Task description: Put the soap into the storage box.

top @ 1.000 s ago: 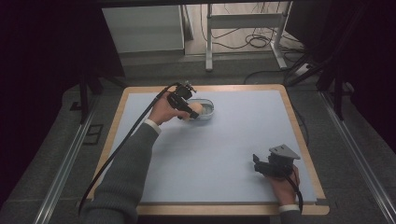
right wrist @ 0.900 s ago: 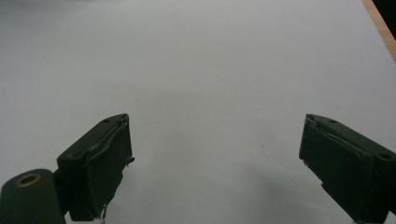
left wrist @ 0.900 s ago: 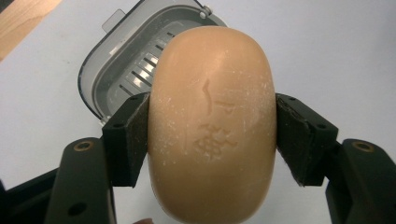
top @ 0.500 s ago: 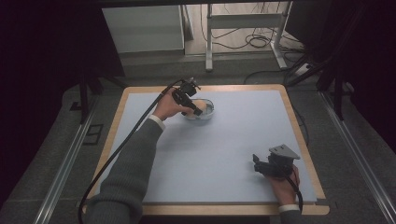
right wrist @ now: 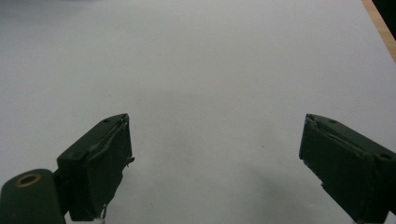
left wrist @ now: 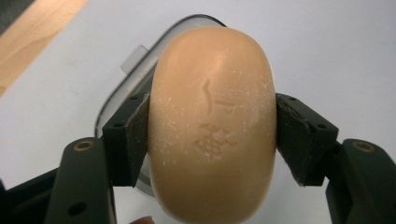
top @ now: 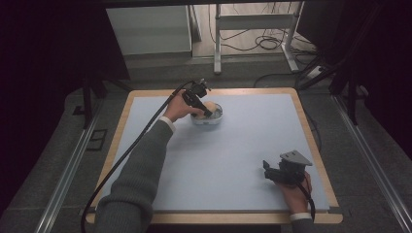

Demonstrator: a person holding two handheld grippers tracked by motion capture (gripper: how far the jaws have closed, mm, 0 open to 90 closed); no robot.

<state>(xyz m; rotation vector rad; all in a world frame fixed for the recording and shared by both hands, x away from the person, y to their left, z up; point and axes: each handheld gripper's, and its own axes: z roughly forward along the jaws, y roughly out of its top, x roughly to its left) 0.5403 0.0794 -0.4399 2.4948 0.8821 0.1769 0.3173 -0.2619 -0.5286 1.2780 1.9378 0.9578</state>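
The left gripper (top: 208, 112) clamps a tan soap (left wrist: 212, 126) by its sides, both pads pressed against it, right over a clear dish (top: 208, 118) at the far middle of the bench (top: 243, 145). In the left gripper view the dish rim (left wrist: 128, 86) shows behind the bar. The right gripper (right wrist: 215, 158) rests at the near right with jaws wide apart and nothing between them.

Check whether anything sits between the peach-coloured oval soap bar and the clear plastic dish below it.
Nothing visible does. The left hand-held gripper is clamped on the peach-coloured oval soap bar directly above the clear plastic dish; in the high view the dish holds nothing else that I can make out, though the bar hides most of its inside.
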